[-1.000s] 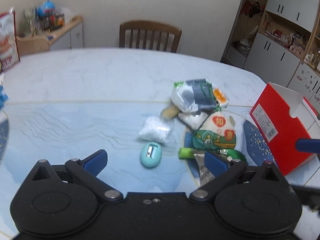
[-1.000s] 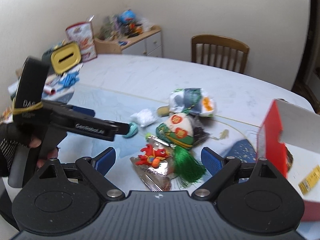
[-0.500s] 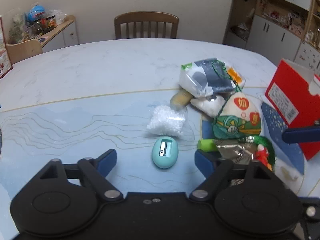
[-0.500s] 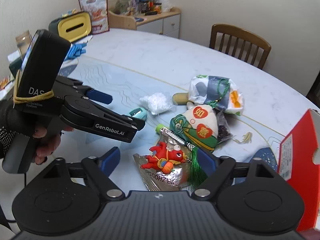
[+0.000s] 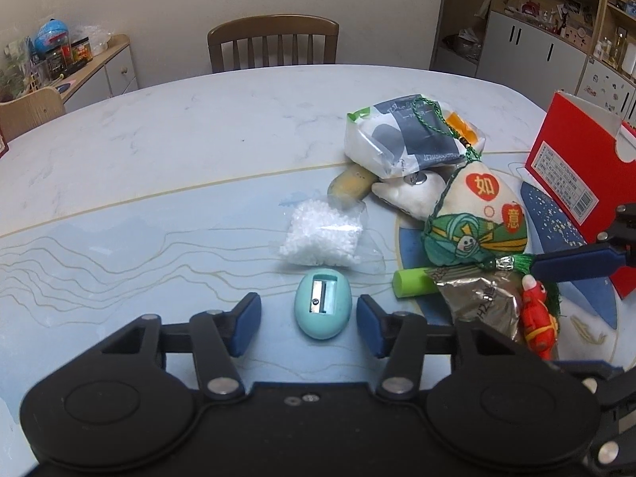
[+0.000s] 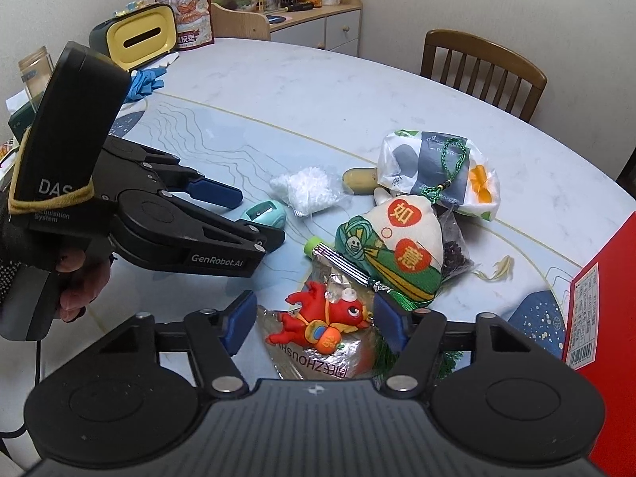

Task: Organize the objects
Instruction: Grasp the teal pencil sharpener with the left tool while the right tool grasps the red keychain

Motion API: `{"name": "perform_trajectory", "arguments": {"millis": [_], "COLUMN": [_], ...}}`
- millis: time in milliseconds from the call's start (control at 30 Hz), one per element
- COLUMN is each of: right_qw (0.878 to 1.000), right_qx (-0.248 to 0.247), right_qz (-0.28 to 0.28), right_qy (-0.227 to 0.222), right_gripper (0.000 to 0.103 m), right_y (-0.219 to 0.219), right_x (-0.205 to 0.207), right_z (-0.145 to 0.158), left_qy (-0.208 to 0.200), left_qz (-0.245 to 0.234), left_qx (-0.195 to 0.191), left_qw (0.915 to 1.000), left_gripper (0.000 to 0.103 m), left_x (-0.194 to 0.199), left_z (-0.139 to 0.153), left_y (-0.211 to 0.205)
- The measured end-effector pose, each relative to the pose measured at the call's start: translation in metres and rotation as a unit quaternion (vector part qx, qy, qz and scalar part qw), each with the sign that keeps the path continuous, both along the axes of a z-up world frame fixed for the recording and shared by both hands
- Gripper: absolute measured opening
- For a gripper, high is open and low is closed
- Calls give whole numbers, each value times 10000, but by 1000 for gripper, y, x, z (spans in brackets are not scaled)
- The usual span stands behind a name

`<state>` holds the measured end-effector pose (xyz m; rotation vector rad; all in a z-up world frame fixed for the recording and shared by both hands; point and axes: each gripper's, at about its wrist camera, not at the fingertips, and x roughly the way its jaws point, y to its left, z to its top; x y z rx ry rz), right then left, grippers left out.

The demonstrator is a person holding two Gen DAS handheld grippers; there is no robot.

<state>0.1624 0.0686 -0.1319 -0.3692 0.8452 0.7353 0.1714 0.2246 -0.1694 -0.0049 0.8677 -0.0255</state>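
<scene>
Both hand-held grippers (image 5: 309, 324) (image 6: 316, 320) released; red box (image 6: 604, 318) cut off, foil packet (image 6: 318, 357) half hidden

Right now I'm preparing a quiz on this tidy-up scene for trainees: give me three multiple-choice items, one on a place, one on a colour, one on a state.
1. Where does the pencil sharpener lie?
A. between the left claw's fingers
B. inside the red box
C. on the chair

2. What colour is the dragon figure in front of the right claw?
A. blue
B. red
C. white

3. How do the left claw's jaws stand?
A. shut on the sharpener
B. shut on nothing
C. open, clear of the sharpener on both sides

Answers: 1 A, the sharpener sits on the table between the two blue pads. 2 B, its body is red with orange trim. 3 C, table surface shows between each pad and the sharpener.
</scene>
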Motion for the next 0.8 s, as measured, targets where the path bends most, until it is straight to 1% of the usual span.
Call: {"name": "perform_trajectory", "arguments": {"millis": [67, 100, 167, 233, 267, 433, 500, 567, 600, 633, 733, 800], "right_qw": [10000, 10000, 9999, 9999, 9999, 9999, 9998, 9995, 9994, 9993, 9991, 9985], "right_qx": [-15, -26, -21, -19, -15, -26, 11, 92, 130, 140, 63, 119], "right_qz": [-37, -64, -108, -126, -127, -146, -205, -284, -320, -345, -407, -526], "right_qy": [2, 5, 12, -1, -8, -86, -85, -70, -69, -66, -84, -40], "right_gripper": [56, 54, 51, 49, 43, 41, 36, 24, 21, 19, 19, 18], "right_y": [0, -1, -2, -3, -3, -5, -8, -12, -13, -15, -18, -23], "right_x": [2, 3, 4, 3, 3, -2, -2, -2, -2, -2, -2, -1], "right_z": [-1, -1, -1, 0, 1, 3, 5, 9, 12, 13, 13, 14], "left_qy": [-5, -4, -22, -32, -24, 8, 10, 6, -2, -12, -13, -15], "left_qz": [20, 9, -32, -51, -36, 20, 49, 68, 68, 66, 97, 113], "left_qx": [26, 35, 83, 111, 114, 106, 106, 84, 74, 73, 59, 51], "left_qw": [10000, 10000, 10000, 9999, 9999, 9999, 9999, 9999, 9999, 10000, 9999, 9999], "left_gripper": [46, 44, 33, 29, 29, 29, 29, 29, 29, 29, 29, 29], "left_x": [1, 1, 1, 1, 1, -2, -3, -6, -7, -9, -12, -15], "left_z": [0, 0, 1, 1, 1, 3, 4, 6, 7, 9, 11, 13], "left_y": [0, 0, -2, -3, -3, -2, -2, -1, -1, -1, -2, -2]}}
